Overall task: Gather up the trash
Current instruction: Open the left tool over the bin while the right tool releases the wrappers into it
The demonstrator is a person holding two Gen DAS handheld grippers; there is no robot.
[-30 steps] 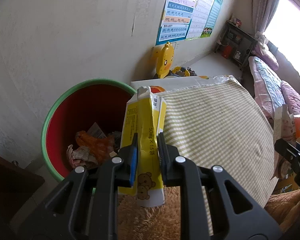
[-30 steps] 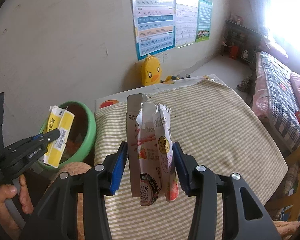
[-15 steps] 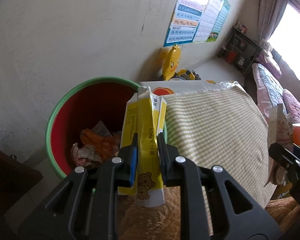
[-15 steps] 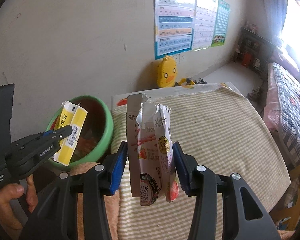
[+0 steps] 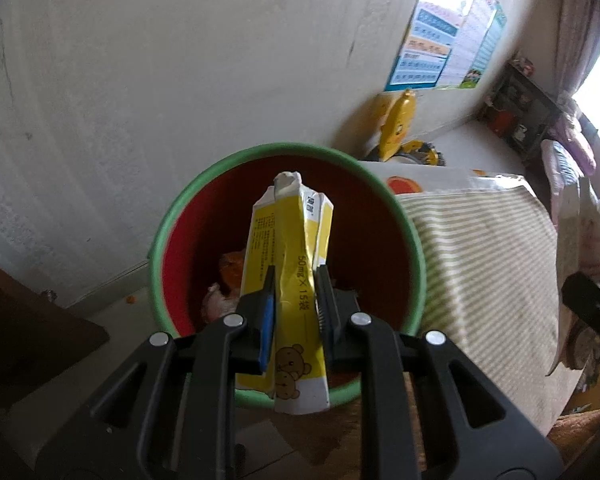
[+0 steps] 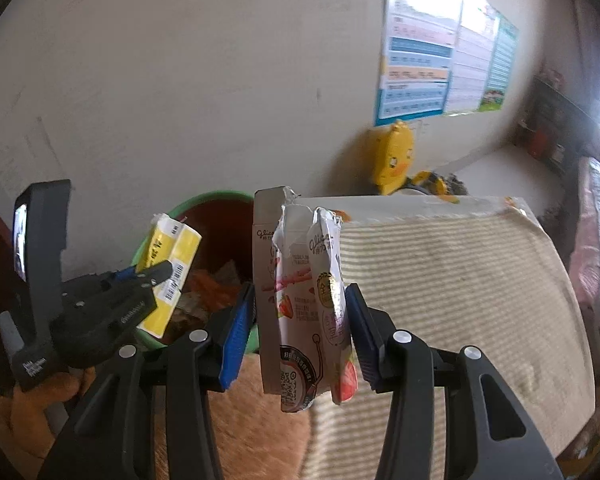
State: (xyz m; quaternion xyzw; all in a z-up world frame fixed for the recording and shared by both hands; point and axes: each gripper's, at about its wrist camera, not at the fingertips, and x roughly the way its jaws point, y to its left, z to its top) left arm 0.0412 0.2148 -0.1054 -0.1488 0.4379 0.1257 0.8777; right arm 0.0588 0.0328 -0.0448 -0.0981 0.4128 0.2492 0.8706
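Yellow box hangs over the bin

Yellow and white, the crushed box (image 5: 288, 280) stands upright between the closed fingers of the left gripper (image 5: 294, 300), directly above the open mouth of the bin (image 5: 414, 240). Its long axis points up, away from the fingers. I judge that opening them will drop it inside. The right gripper (image 6: 300, 320), beside the bin rim, is clamped on a torn pink snack box (image 6: 296, 300).
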